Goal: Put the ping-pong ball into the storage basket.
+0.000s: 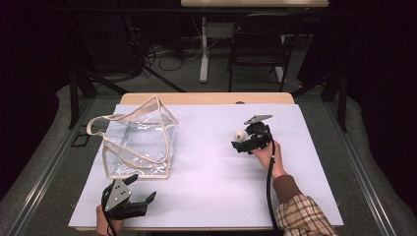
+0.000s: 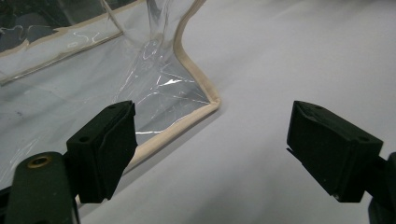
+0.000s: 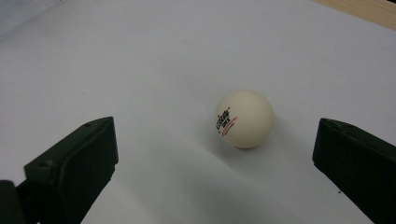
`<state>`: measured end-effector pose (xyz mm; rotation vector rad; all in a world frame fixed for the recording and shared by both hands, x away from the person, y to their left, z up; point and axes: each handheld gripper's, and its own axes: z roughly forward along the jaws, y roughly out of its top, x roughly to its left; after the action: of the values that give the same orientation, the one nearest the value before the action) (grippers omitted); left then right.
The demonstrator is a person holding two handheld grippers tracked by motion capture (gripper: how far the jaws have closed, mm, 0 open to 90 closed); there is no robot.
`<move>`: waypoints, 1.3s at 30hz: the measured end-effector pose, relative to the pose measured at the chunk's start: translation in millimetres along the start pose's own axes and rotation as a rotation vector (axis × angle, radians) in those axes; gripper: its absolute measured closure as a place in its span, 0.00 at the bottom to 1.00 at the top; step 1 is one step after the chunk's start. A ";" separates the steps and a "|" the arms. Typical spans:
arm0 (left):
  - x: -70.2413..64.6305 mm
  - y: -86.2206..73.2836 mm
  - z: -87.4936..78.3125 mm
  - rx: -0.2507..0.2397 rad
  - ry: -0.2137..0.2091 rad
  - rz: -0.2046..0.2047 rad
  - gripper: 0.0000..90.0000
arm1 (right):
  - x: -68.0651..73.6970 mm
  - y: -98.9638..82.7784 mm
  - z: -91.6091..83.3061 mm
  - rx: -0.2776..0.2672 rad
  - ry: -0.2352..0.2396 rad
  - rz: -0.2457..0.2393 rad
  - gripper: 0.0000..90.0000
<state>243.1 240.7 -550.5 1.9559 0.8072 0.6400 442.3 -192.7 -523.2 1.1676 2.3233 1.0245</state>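
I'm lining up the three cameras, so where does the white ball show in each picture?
High view: the ball lies right of centre, just beyond the right gripper.
Right gripper view: the ball sits right of centre on the sheet, between the open jaws.
Left gripper view: not in it; the clear bag is there.
Shared landmark: the white sheet.

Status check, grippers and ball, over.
Right gripper open, ball between jaws, untouched. Left gripper open beside clear bag. Nothing in the way.
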 end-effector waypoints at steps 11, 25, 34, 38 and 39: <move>-0.3 -0.1 0.2 -0.001 -0.003 -0.002 0.18 | -4.5 4.3 14.2 0.019 -0.011 0.018 0.00; 0.1 -0.5 0.3 0.000 -0.005 -0.004 0.18 | -10.0 7.9 31.2 0.041 -0.019 0.057 0.09; 0.2 -0.5 0.3 0.001 -0.005 -0.003 0.18 | -11.4 6.6 39.0 0.078 -0.075 0.068 0.32; 0.2 -0.6 0.3 0.003 -0.004 -0.002 0.18 | -10.9 6.4 40.6 0.084 -0.094 0.078 0.38; 0.2 -0.5 0.3 0.002 -0.005 -0.003 0.18 | -10.8 6.4 41.0 0.089 -0.100 0.079 0.39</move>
<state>243.3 240.9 -551.1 1.9573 0.8077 0.6331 476.1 -180.3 -546.6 1.3237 2.2817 0.8750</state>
